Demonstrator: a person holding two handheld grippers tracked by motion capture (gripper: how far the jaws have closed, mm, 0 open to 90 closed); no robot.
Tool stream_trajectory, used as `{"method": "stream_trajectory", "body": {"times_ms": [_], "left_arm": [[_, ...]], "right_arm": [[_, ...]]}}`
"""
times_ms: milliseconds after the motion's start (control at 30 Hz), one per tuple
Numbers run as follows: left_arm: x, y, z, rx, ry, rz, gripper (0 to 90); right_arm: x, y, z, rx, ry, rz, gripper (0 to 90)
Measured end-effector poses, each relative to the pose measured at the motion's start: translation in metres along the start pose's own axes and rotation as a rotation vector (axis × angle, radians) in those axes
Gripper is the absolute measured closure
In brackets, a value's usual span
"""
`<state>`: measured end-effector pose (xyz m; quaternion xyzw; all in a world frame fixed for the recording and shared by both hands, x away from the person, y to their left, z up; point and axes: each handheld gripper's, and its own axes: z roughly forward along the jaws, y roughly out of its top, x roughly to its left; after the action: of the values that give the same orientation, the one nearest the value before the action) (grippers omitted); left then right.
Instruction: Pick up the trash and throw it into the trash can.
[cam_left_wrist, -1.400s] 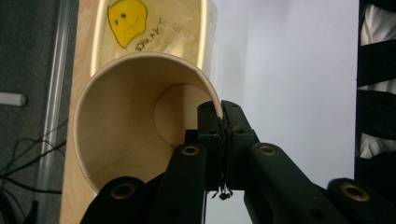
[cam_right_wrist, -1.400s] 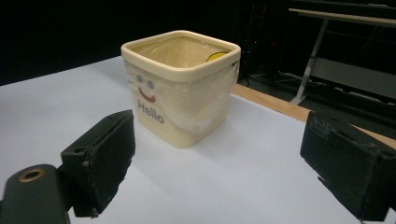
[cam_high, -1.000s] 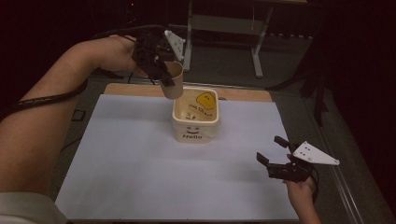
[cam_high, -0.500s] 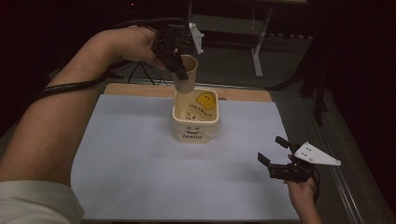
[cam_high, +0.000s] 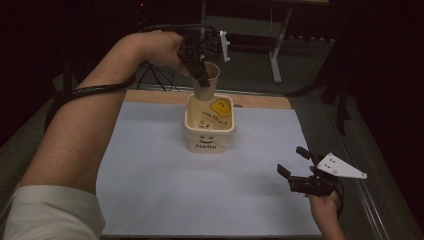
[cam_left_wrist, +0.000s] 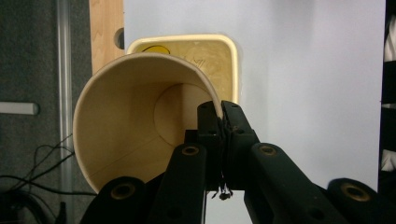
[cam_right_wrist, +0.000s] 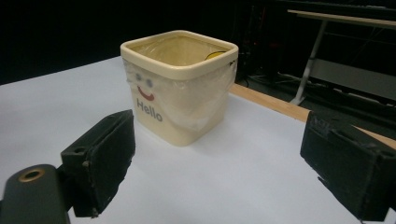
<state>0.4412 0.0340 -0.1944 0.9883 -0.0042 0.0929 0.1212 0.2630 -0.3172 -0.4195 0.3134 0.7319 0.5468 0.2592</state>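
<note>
Left gripper jaws clamped on paper cup rim, cup above bin. Right gripper jaws apart, low over worktop.

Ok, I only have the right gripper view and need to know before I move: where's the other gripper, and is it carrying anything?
Observer: The left gripper is up over the far edge of the bin, shut on the rim of a paper cup.
Operator: Anything in the cup?
Observer: In the left gripper view the cup's inside is bare down to the bottom.
Operator: And the bin, what's in it?
Observer: From above, a yellow smiley-face item lies at its far right side, over a clear liner.
Operator: My own gripper?
Observer: The right gripper is open, holding nothing, near the right edge of the white sheet.
</note>
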Motion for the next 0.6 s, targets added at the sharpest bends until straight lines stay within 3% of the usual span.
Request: {"method": "stream_trajectory", "body": {"times_ms": [267, 600], "left_arm": [[0.007, 0.002, 0.025, 0.024, -0.008, -0.007, 88.8], [0.017, -0.002, 0.054, 0.014, -0.022, -0.018, 88.6]], "right_arm": [[0.001, 0.0, 0.002, 0.002, 0.01, -0.01, 10.0], [0.0, -0.001, 0.001, 0.002, 0.015, -0.009, 10.0]]}}
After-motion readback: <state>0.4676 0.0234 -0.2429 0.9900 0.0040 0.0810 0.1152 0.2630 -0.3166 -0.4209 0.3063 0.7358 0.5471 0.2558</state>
